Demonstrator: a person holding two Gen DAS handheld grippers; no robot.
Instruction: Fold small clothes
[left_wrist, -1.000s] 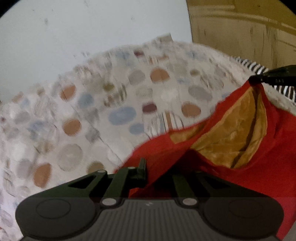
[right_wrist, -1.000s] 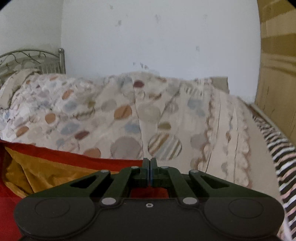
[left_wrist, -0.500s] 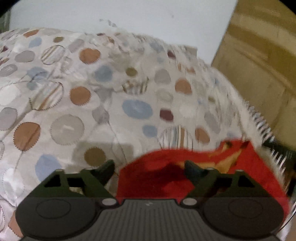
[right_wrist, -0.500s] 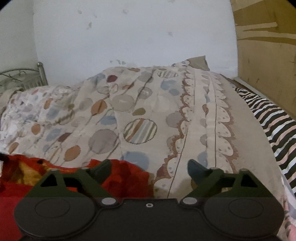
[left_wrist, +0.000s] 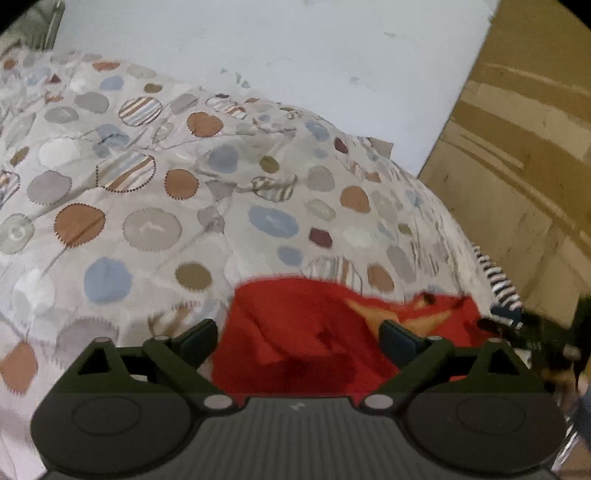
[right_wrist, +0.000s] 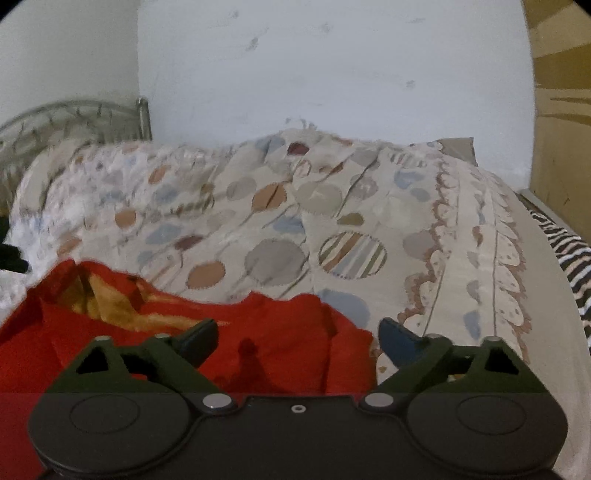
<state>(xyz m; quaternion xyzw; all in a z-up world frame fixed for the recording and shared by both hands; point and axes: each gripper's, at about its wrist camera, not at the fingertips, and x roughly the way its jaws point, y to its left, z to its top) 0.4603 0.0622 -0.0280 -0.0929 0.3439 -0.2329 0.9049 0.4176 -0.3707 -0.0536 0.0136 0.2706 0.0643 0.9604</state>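
A small red garment (left_wrist: 295, 302) with a yellow-orange lining (left_wrist: 384, 314) lies crumpled on the patterned bedspread (left_wrist: 155, 229). My left gripper (left_wrist: 297, 332) hovers over its left end, fingers wide open, pads not touching the cloth. In the right wrist view the same red garment (right_wrist: 266, 325) spreads from the lower left to the middle, its lining (right_wrist: 107, 302) showing at the left. My right gripper (right_wrist: 299, 334) stands over the garment's right end. Its jaws are closing but still wide apart, with red cloth below and between them, not pinched.
The bedspread (right_wrist: 332, 206) with coloured circles covers the bed up to a white wall. A black-and-white striped cloth (right_wrist: 569, 254) lies along the right edge beside a wooden panel (right_wrist: 561, 129). A metal headboard (right_wrist: 74, 118) stands at the far left.
Both grippers were shut on the garment's edge and held it stretched. Both have let go and opened. The garment has dropped into a heap on the bed, and the left view has rolled.
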